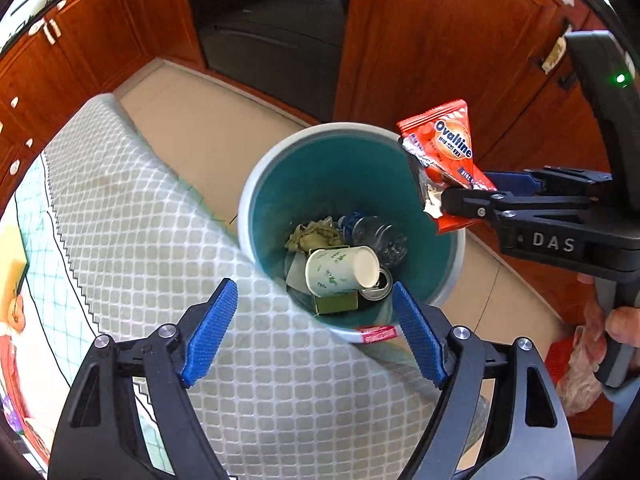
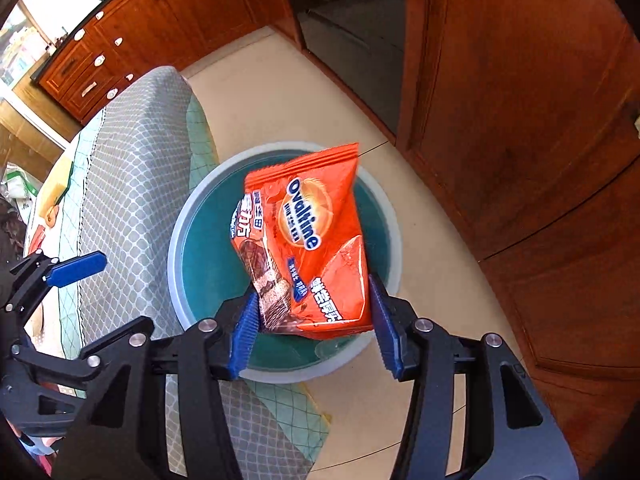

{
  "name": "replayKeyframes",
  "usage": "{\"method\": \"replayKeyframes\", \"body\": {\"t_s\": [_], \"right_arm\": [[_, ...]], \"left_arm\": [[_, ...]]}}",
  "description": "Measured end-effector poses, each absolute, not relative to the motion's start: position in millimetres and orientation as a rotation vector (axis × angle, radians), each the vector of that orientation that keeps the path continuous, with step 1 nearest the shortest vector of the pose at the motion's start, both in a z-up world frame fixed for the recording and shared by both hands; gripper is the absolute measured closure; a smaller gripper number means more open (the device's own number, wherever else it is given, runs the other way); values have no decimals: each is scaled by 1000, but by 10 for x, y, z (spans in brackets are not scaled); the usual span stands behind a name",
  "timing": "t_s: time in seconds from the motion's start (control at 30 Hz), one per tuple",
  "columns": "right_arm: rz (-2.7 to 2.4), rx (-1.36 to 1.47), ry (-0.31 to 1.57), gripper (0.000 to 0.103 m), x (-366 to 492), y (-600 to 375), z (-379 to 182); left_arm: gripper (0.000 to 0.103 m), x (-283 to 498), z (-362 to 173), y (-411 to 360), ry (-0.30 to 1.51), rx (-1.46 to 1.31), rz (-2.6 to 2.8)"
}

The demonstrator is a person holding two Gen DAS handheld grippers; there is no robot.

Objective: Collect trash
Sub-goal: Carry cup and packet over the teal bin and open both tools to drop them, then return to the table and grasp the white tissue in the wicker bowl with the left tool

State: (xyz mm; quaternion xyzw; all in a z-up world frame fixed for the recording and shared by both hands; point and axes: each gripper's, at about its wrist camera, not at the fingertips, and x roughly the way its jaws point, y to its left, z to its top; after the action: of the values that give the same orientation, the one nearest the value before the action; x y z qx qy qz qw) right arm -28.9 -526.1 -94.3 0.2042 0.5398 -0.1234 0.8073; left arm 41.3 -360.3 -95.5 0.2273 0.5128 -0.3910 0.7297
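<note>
Left wrist view: The left gripper [image 1: 314, 330] points down with its jaws spread wide and nothing between them. Below it stands one round bin [image 1: 256, 188], teal inside with a pale rim. A table edge covered by a grey-and-white checked cloth [image 1: 160, 208] overlaps the near side of the bin. Inside the bin lie one paper cup [image 1: 340, 272] on its side, one drink can [image 1: 378, 282] just beside it, one clear plastic bottle [image 1: 376, 236], a crumpled yellowish scrap [image 1: 314, 236] and one small green box [image 1: 336, 303]. At the right, the right gripper [image 1: 460, 196] holds one orange Ovaltine wrapper [image 1: 444, 148] over the far-right rim of the bin. One hand [image 1: 622, 326] grips the handle of that tool. Wooden cabinets [image 1: 440, 40] stand behind on a beige tiled floor [image 1: 208, 120].

Right wrist view: The right gripper [image 2: 312, 328] is closed on the lower end of the wrapper [image 2: 316, 232], both blue pads pressing its sides. The wrapper hangs above the open bin [image 2: 188, 264] and hides most of its inside. One blue pad of the left gripper [image 2: 76, 268] shows at the left over the cloth [image 2: 128, 184]. Wooden cabinets [image 2: 520, 120] fill the right side, and the floor [image 2: 280, 96] lies beyond.
</note>
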Motion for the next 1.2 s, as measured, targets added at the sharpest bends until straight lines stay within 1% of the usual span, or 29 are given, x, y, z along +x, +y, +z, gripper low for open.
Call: {"method": "replayKeyframes", "body": {"t_s": [0.1, 0.17, 0.23, 0.33, 0.43, 0.57, 0.83, 1.2], "right_arm": [[-247, 435, 1176, 43, -210, -5181, -996], [-244, 431, 1185, 27, -154, -5134, -1020], [-244, 430, 1192, 26, -114, -5094, -1030], [-249, 427, 1208, 19, -83, -5041, -1047], [-257, 418, 1218, 19, -82, -4995, -1049], [-266, 425, 1240, 16, -70, -4946, -1054], [-241, 396, 1242, 16, 17, -4666, -985], [-154, 319, 1234, 16, 311, -3974, -805]], "left_arm": [[16, 481, -919, -3457, 1135, 466, -852], [15, 496, -896, -3376, 1130, 452, -845], [12, 530, -884, -3292, 1127, 444, -841], [10, 564, -874, -3229, 1122, 440, -839], [9, 601, -871, -3175, 1125, 432, -836], [9, 557, -817, -3099, 1136, 419, -824], [9, 591, -769, -2747, 1132, 391, -789], [9, 753, -531, -1854, 1110, 350, -669]]}}
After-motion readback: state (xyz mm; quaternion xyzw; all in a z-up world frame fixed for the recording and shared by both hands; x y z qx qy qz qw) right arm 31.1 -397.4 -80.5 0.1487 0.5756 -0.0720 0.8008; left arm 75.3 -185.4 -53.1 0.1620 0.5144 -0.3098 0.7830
